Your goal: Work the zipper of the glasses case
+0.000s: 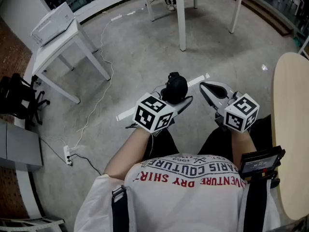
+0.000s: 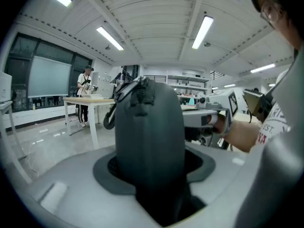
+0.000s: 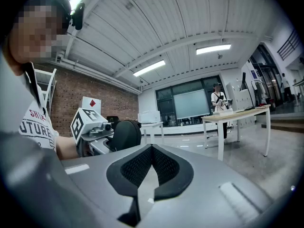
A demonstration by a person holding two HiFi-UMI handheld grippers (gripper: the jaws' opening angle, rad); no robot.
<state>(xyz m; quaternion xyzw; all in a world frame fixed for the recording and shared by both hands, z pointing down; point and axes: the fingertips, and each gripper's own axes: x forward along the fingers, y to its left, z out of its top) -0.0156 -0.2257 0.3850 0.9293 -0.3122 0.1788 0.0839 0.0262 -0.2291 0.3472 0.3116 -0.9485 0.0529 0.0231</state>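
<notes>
Left tool [image 1: 183, 102] is clamping the case [image 2: 149, 137] in midair; right tool [image 3: 151, 148] is sitting shut and empty just beside it. Nothing's touching the zipper [image 2: 138, 95], so I'm guessing that's all left.

Person [image 1: 159, 190] is wearing a white shirt [image 1: 193, 204] with red and dark lettering. Black straps [image 1: 119, 210] are running over both shoulders.
</notes>
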